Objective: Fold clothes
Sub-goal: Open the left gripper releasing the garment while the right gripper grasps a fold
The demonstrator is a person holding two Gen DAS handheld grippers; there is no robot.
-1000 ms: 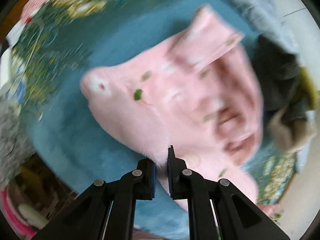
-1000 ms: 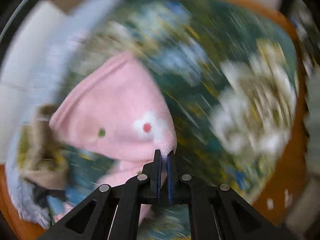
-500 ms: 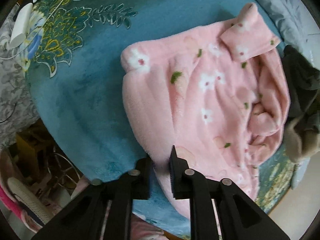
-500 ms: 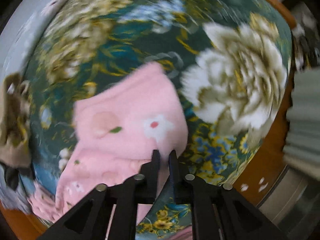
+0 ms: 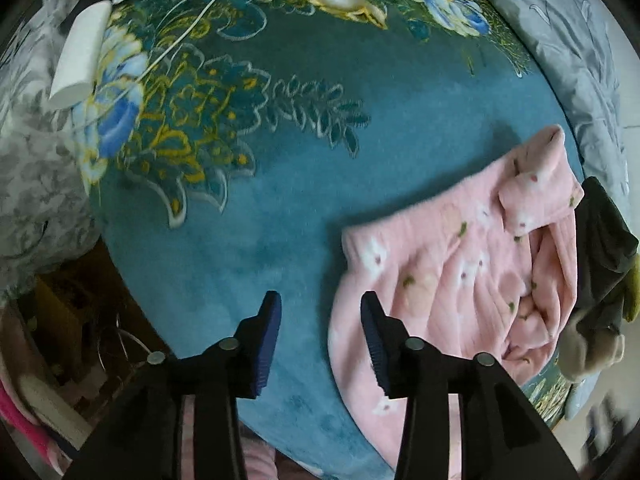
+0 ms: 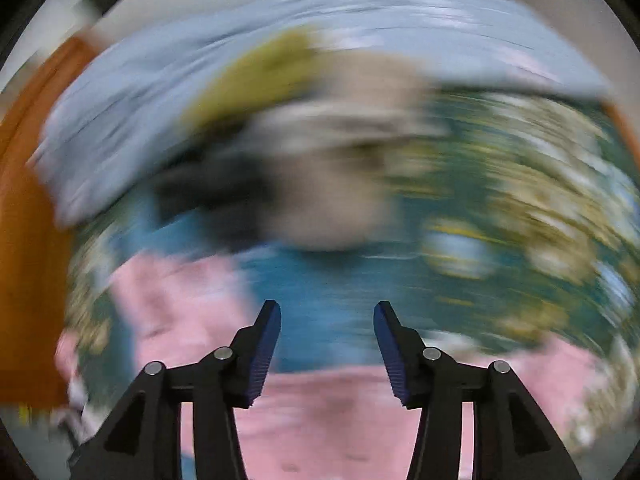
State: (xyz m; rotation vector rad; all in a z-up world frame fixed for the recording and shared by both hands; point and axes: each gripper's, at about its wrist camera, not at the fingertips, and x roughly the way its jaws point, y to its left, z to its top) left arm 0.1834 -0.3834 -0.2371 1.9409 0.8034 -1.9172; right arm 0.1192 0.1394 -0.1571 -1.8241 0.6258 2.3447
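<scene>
While both grippers gape, pink garment [image 5: 460, 276] seemingly lies loose.

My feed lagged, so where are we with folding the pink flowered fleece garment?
Done: the pink flowered fleece garment lies doubled over on the teal floral blanket, though its right side is bunched. In hand: nothing; the left gripper and right gripper are both open and empty. Left: tidying that bunched side, and the dark garment beside it looks unfolded.
</scene>
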